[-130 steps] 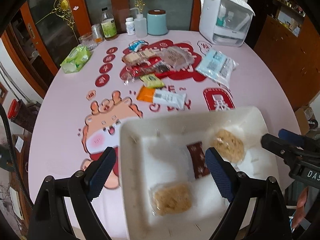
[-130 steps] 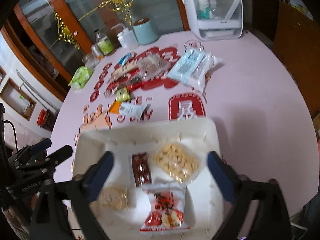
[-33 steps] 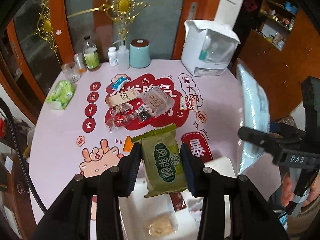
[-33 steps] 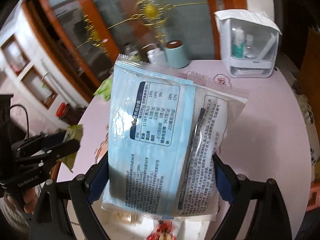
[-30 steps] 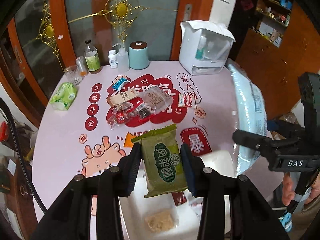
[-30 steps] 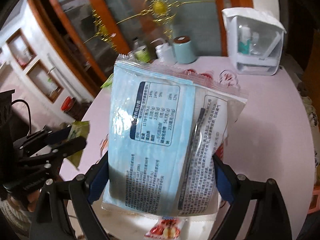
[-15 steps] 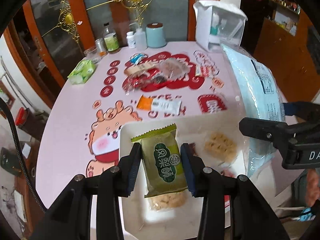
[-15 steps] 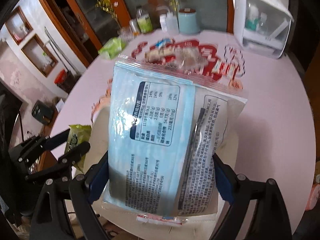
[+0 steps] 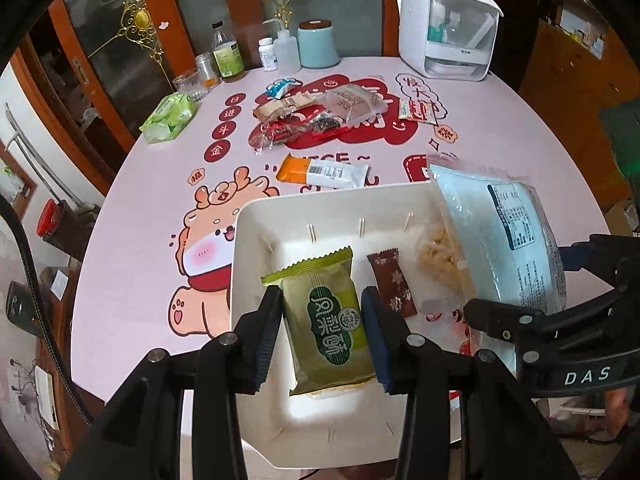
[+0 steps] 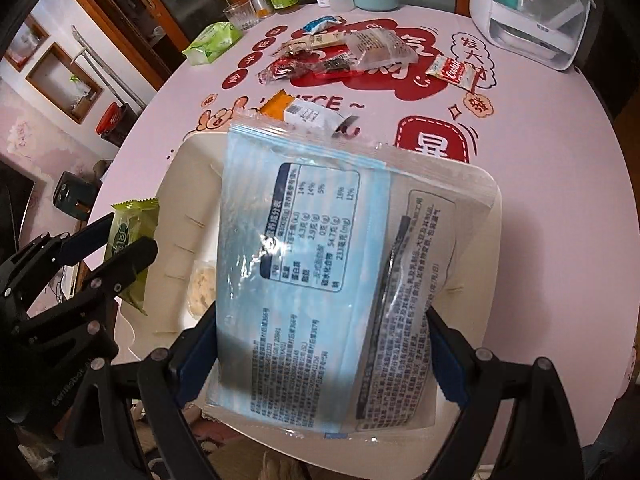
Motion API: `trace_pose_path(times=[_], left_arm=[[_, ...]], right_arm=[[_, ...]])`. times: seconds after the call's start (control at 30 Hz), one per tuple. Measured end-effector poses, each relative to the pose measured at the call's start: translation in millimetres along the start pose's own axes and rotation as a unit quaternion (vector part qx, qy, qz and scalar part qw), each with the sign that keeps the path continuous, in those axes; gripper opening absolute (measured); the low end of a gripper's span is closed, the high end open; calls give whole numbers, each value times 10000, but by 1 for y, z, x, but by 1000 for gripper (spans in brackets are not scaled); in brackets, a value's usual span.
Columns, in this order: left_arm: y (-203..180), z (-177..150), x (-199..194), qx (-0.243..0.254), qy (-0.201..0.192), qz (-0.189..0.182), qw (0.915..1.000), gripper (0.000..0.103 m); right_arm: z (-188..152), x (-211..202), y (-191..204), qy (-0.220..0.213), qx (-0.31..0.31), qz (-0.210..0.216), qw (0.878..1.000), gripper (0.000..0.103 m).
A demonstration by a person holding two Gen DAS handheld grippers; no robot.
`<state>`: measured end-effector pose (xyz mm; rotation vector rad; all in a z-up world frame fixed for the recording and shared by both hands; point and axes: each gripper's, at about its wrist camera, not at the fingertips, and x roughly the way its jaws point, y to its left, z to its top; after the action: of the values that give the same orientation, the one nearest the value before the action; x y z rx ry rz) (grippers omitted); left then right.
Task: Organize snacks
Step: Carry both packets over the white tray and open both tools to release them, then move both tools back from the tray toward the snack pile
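My left gripper [image 9: 324, 328] is shut on a green pineapple-cake packet [image 9: 326, 320] and holds it over the white tray [image 9: 256, 224]. My right gripper [image 10: 320, 344] is shut on a large light-blue snack bag [image 10: 320, 280], held over the tray's [image 10: 176, 184] right side; the bag also shows in the left wrist view [image 9: 504, 240]. In the tray lie a brown bar [image 9: 392, 284] and a clear pack of biscuits [image 9: 438, 250]. The green packet shows at the left of the right wrist view [image 10: 128, 236].
On the pink table [image 9: 132, 208] beyond the tray lie an orange-and-white bar [image 9: 324, 170], a pile of small snacks [image 9: 320, 114], a red-white packet [image 9: 418, 112] and a green tissue pack [image 9: 170, 116]. Bottles, a teal canister [image 9: 318, 44] and a white box [image 9: 448, 26] stand at the back.
Both grippers have come down toward the tray with their packets still held. The table and tray now look closer than half a second ago.
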<state>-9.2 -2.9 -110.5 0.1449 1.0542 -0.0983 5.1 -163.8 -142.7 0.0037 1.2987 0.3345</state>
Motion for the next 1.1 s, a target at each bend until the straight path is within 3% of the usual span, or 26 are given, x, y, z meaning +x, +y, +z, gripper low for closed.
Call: trace_pose_path(times=[0.07,0.17,0.27,0.43,1.1], left_arm=[[-2,-1,1,28,35,-7,10000,46],[-3,-2,0,33,17,211,9998,73],[0,-1,-2,-74,-39,115,9999,88],[-5,0,-6,25,-100,100,9999,88],[2,8,-9,-173,-331,208,9991,88]], right_arm=[[-2,3,-3,61,116,-105,9999,93],[-5,7,-14,65,385,-54,9992,96],[-5,1,-17,-85,474,-56,9988,98],[0,-11,-17,-390,429,-278,9979,98],[11,-12,-14,-381,347,-361,9980,98]])
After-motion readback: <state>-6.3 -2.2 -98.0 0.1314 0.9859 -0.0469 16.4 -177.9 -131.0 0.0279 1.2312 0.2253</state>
